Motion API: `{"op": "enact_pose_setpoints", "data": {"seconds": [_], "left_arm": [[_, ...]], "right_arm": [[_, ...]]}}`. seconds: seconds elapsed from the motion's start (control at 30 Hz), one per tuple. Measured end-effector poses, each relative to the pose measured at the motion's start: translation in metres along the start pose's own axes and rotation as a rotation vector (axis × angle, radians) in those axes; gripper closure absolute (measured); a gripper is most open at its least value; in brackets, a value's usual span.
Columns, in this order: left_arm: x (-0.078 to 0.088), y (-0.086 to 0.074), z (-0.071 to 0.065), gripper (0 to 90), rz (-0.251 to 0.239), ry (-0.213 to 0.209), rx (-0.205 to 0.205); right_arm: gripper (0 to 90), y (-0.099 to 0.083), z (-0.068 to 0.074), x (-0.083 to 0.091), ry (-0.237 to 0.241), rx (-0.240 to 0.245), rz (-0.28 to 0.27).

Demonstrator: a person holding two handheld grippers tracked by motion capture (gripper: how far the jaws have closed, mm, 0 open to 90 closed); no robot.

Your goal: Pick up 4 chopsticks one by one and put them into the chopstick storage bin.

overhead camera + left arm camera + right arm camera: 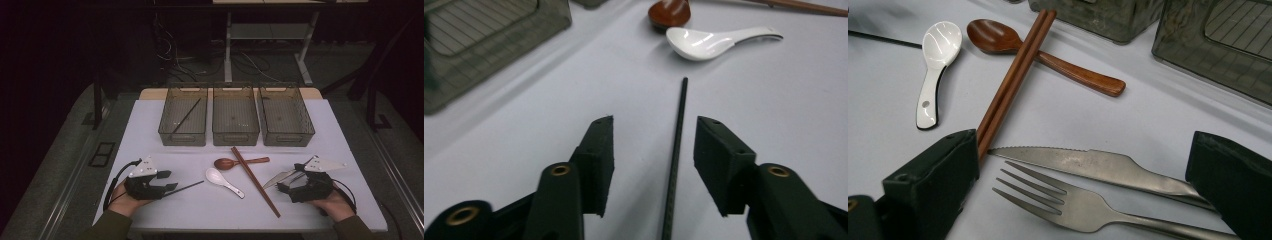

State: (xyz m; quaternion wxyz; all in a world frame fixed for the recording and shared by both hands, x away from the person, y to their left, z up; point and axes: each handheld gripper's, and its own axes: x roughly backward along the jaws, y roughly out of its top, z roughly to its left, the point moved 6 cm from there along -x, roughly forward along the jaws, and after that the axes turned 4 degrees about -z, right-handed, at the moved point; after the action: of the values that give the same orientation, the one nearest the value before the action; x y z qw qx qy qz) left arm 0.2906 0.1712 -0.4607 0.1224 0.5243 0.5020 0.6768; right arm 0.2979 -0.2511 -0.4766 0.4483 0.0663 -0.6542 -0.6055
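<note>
Left gripper spread astride black chopstick, pads clear; right gripper spread around knife, fork; bare table beyond.

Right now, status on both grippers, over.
Left gripper open, black chopstick between jaws, ungripped. Right gripper open around knife and fork. Nothing in the way.
</note>
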Motion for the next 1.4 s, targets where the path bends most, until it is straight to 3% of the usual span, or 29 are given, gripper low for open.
{"op": "enact_pose_setpoints", "data": {"seconds": [0.33, 0.9, 1.0, 1.27, 1.4], "left_arm": [[-0.006, -0.012, -0.004, 70.7, 0.078, -0.067, 0.009], [-0.012, -0.022, -0.004, 78.8, 0.167, -0.093, -0.009], [-0.012, -0.022, -0.004, 80.8, 0.161, -0.090, 0.000], [-0.012, -0.022, -0.003, 84.5, 0.171, -0.098, -0.031], [-0.013, -0.022, -0.003, 85.1, 0.168, -0.106, -0.010]], "right_arm": [[0.5, 0.000, 0.000, -0.001, 0.006, 0.003, 0.002], [0.5, -0.001, 0.001, -0.001, 0.004, -0.001, 0.006], [0.5, -0.001, 0.000, -0.001, 0.004, -0.001, 0.006], [0.5, -0.001, 0.001, -0.001, 0.004, 0.001, 0.007], [0.5, 0.000, 0.001, -0.001, 0.004, 0.003, 0.005]]}}
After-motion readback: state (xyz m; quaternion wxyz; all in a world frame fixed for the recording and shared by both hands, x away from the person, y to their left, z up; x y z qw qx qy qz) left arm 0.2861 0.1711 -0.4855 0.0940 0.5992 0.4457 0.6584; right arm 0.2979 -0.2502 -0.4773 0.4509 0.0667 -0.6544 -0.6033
